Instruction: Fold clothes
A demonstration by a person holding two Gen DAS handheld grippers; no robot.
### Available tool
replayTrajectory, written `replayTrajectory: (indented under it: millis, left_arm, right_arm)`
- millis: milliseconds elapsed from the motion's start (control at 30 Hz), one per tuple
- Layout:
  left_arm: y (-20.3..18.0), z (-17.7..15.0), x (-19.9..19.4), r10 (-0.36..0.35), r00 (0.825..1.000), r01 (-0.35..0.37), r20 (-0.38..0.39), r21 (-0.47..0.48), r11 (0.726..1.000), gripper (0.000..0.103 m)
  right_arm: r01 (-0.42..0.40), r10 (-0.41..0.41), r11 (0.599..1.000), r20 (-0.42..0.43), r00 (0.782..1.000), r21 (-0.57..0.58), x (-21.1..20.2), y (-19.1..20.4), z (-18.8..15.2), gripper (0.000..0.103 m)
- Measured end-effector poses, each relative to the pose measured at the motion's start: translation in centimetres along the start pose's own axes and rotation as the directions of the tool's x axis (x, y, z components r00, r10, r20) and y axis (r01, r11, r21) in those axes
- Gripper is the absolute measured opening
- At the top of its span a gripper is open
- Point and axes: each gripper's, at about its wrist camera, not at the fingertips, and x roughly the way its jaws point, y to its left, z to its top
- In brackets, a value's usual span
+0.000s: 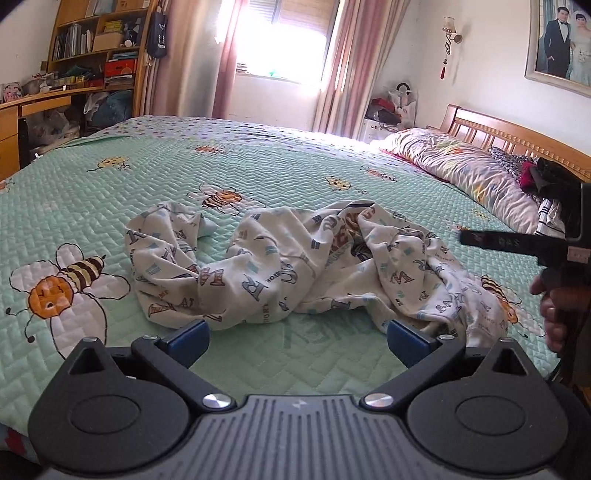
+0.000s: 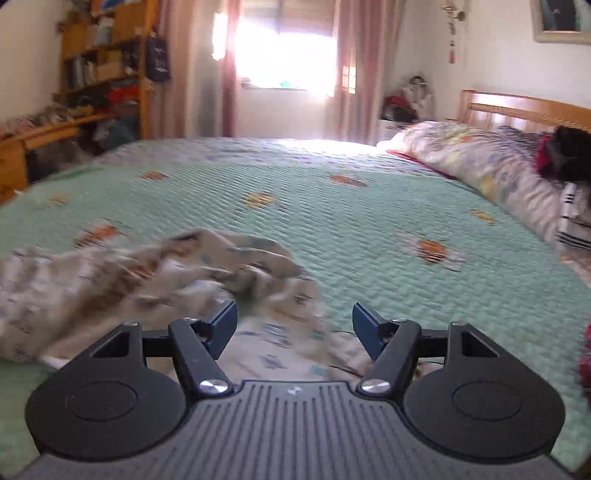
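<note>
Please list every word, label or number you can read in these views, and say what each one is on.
"R", "W", "A", "U": large printed letters scattered over the crumpled white garment; its small words are too small to read.
White marks on the right gripper: blurred, unreadable.
Print on the dark hanging bag: too small.
Right wrist view: too blurred.

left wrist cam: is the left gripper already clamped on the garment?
No, the left gripper stands wide open above bare green bedspread, with the crumpled letter-print garment lying just beyond its blue fingertips.
</note>
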Motion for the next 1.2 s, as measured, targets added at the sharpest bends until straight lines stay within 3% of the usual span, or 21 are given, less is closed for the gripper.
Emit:
replayTrajectory:
  millis: [33, 67, 133, 200, 300, 367, 467, 500, 600, 933, 1200]
  left_arm:
    - [-0.1, -0.1, 0.0, 0.002, 1.0, -0.002, -0.004, 0.002, 1.0, 0.102]
    - [-0.2, -0.1, 0.0, 0.005, 1.0, -0.005, -0.007, 0.008, 1.0, 0.102]
    - [-0.3, -0.2, -0.2, 0.014, 1.0, -0.014, -0.011, 0.022, 1.0, 0.102]
    - [-0.2, -0.1, -0.5, 0.023, 1.0, -0.023, -0.01, 0.021, 1.0, 0.102]
    - [0.1, 0.0, -0.8, 0.035, 0.999, -0.035, -0.002, 0.011, 0.999, 0.102]
    - [0.5, -0.1, -0.8, 0.042, 0.999, -0.042, -0.006, -0.001, 0.999, 0.102]
    - [0.5, -0.2, -0.2, 0.038, 0.999, -0.038, -0.025, -0.006, 0.999, 0.102]
    - [0.5, -0.3, -0.1, 0.037, 0.999, -0.037, -0.032, -0.007, 0.999, 0.102]
    - [0.5, -0.3, 0.0, 0.022, 0.999, -0.022, -0.03, -0.004, 1.0, 0.102]
    - [-0.3, -0.3, 0.5, -0.002, 0.999, 0.002, -0.036, -0.008, 1.0, 0.102]
    - [-1.9, -0.1, -0.9, -0.006, 1.0, 0.006, -0.013, 0.045, 0.999, 0.102]
  right_arm:
    - [-0.039, 0.039, 0.998, 0.007, 0.999, -0.041, 0.1, 1.4, 0.3, 0.074]
    - [-0.024, 0.027, 0.994, 0.02, 0.999, -0.102, 0.7, 2.8, 0.6, 0.075]
    - [0.041, -0.029, 0.976, 0.056, 0.998, -0.212, 2.5, 5.0, 1.3, 0.076]
    - [0.092, -0.078, 0.965, 0.064, 0.995, -0.246, 5.8, 5.1, 2.4, 0.076]
    - [0.037, -0.049, 0.985, -0.064, 0.997, -0.171, 10.6, 3.6, 2.4, 0.076]
    - [0.021, -0.036, 0.996, -0.183, 0.982, -0.084, 12.7, 2.9, 0.4, 0.077]
    - [0.023, -0.028, 0.999, -0.145, 0.989, -0.034, 12.3, 2.1, -1.6, 0.089]
    - [0.016, -0.018, 1.0, -0.151, 0.988, -0.011, 12.4, 1.7, -1.5, 0.095]
    - [-0.014, 0.021, 0.999, -0.196, 0.98, 0.033, 13.3, 1.2, -1.6, 0.1]
    - [-0.017, 0.022, 0.999, -0.197, 0.98, 0.027, 13.0, 1.7, -1.9, 0.101]
    - [-0.017, 0.022, 0.999, -0.198, 0.98, 0.026, 13.1, 1.5, -1.7, 0.101]
